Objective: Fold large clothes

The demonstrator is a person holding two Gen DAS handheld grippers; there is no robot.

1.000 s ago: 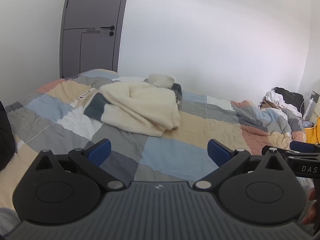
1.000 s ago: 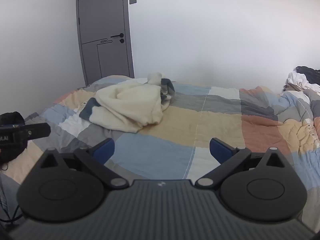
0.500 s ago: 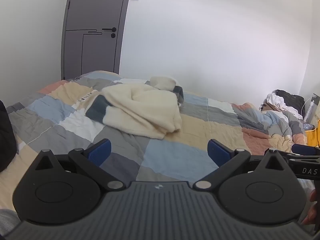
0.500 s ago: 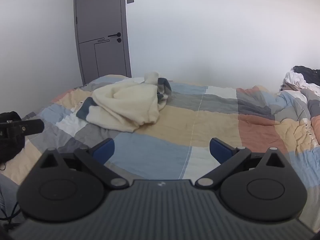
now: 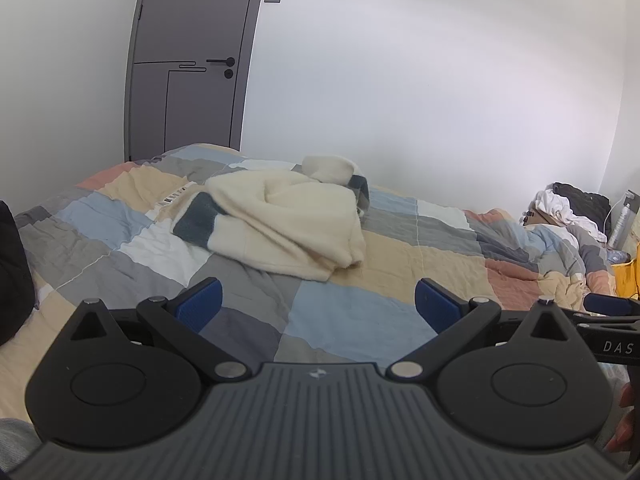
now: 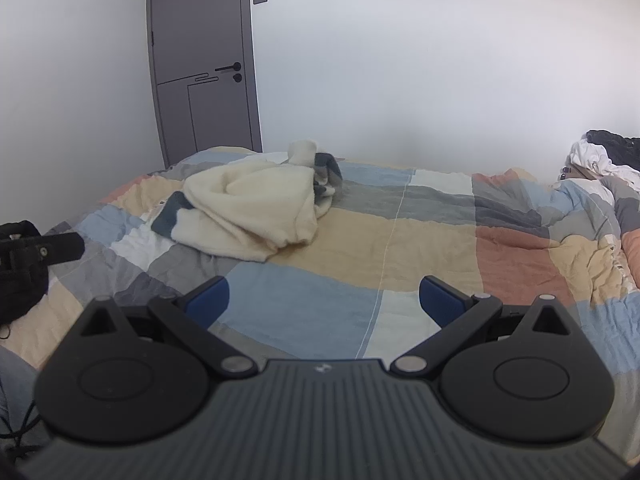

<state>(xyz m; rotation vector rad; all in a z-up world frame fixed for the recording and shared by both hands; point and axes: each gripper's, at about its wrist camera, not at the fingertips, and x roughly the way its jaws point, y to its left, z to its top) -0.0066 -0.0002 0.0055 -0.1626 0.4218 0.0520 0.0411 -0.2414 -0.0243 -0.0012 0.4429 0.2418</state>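
While both views show the fleece [image 5: 280, 224] — only left shows yellow bag [image 5: 626, 276].

Room bright, light soft and even, source not visible. White wall [image 5: 420, 92] washed pale, faint pink tint at right in left wrist view. Shadows weak: thin dark edge under cream garment [image 5: 288, 220] on quilt [image 6: 400, 248]. No hard glare. Strong fisheye bend: door [image 5: 192, 64] bows in both views, picture corners darken. Far wall slightly hazy in right wrist view. Gripper bodies nearest lens matte, dark, low in detail.
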